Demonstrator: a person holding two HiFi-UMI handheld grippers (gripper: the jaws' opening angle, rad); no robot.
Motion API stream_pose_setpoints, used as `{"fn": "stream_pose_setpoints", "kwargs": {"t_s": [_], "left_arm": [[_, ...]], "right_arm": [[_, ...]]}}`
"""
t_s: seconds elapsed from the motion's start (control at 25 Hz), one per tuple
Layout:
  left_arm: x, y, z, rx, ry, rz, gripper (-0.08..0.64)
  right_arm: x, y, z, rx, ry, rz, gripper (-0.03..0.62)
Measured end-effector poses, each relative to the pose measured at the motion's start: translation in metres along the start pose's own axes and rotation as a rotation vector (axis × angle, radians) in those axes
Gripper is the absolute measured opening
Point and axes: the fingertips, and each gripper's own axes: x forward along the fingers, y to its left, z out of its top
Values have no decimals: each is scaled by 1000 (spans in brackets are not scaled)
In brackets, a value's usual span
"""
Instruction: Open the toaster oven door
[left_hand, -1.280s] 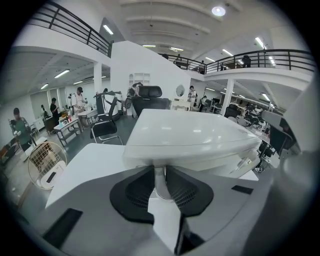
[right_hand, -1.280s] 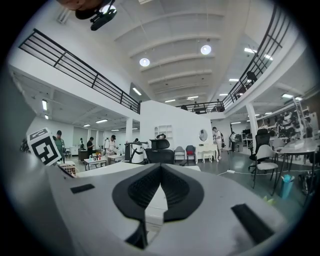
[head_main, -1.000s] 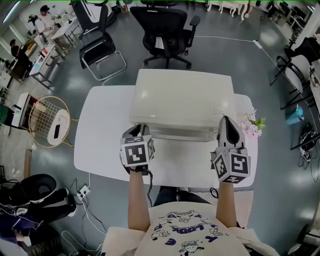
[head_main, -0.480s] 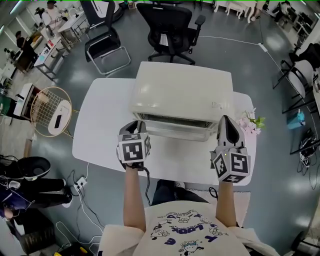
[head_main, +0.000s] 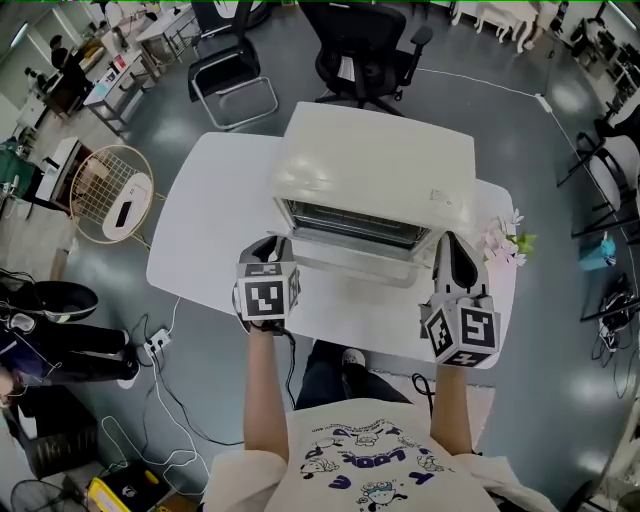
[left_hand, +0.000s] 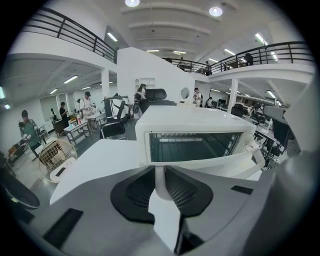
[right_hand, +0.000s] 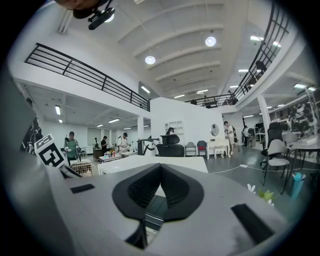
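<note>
Left gripper just tightened, clamped on door handle at oven's 7 o'clock; right gripper had jaws together, empty. I judged it best to pull slowly along the hinge arc.

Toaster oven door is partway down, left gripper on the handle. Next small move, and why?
Likely pull the left gripper outward and downward. Its jaws, which just closed a little further, clamp the door handle, and the toaster oven door is only partly open, tilted out with the rack visible. The right gripper is shut and empty.

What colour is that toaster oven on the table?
The toaster oven is creamy white all over; the head view shows it best.
</note>
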Motion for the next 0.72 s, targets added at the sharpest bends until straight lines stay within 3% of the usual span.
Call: {"fn": "stream_pose_setpoints", "kwargs": {"t_s": [0.36,0.72], "left_arm": [[-11,1,-25,-4,-13,-15,71],[-21,4,-50,16,-7,-62,71]], "right_arm": [[-4,25,-8,2,12,24,-3],[-17,57,-23,9,42,-3,-3]]}}
